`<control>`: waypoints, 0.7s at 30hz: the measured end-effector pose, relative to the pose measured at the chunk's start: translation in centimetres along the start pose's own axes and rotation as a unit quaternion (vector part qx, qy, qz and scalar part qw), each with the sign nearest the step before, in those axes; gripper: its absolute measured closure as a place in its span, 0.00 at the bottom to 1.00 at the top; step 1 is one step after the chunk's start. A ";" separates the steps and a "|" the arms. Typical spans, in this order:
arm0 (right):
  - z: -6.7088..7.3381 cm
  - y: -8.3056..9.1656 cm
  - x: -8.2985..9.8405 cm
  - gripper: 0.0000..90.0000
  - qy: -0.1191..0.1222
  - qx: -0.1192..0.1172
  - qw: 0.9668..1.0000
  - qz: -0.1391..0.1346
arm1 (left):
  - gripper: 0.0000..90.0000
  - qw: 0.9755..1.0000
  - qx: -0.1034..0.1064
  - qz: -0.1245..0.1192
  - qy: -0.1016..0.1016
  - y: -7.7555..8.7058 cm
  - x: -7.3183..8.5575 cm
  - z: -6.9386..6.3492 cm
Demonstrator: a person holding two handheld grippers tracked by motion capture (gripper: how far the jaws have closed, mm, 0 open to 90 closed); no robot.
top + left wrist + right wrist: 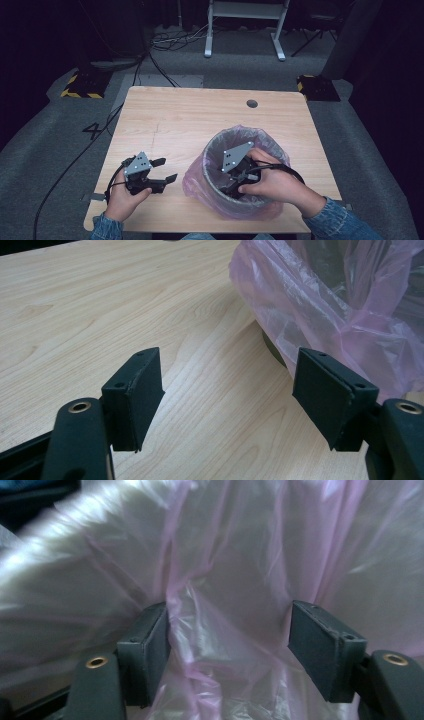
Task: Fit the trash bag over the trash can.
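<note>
A grey bin lined with a translucent pink bag stands on the near right part of the wooden table. My right gripper reaches down inside the bin with its grey plate uppermost. In the right gripper view its jaws stand wide apart, with loose folds of the bag between and behind them. My left gripper rests low over the table, left of the bin, pointing toward it. It is open with only bare wood between the pads. The bag hangs just ahead and to the right.
A round cable hole sits in the far right part of the tabletop. Behind the table are a white desk frame, floor cables and two bases with yellow-black stripes. The bin's dark base peeks out under the bag.
</note>
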State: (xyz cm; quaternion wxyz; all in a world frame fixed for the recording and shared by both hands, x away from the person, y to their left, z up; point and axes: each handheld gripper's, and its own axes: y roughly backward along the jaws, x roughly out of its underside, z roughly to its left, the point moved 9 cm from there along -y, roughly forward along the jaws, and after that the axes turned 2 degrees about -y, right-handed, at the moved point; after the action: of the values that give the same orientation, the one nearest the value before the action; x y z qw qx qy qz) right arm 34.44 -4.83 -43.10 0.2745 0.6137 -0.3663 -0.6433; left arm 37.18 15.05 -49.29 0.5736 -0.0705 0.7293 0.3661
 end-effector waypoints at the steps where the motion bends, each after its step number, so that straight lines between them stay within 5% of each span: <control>1: 0.0 -0.3 0.2 0.36 -0.001 0.000 1.000 0.007 | 0.31 1.000 0.000 0.000 0.000 0.0 0.0 0.0; 15: -0.7 -3.0 1.9 0.27 -0.036 -0.014 0.997 0.070 | 0.31 1.000 0.001 -0.001 0.003 0.1 0.1 0.1; 21: -0.8 -4.4 3.6 0.23 -0.026 -0.019 0.991 0.127 | 0.31 1.000 0.001 0.001 -0.001 0.0 0.1 0.1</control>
State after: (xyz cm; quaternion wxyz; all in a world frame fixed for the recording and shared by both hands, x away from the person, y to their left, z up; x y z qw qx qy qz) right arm 35.30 -5.29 -48.72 0.3557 0.5398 -0.4361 -0.6260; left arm 37.18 15.17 -49.38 0.5743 -0.0688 0.7292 0.3658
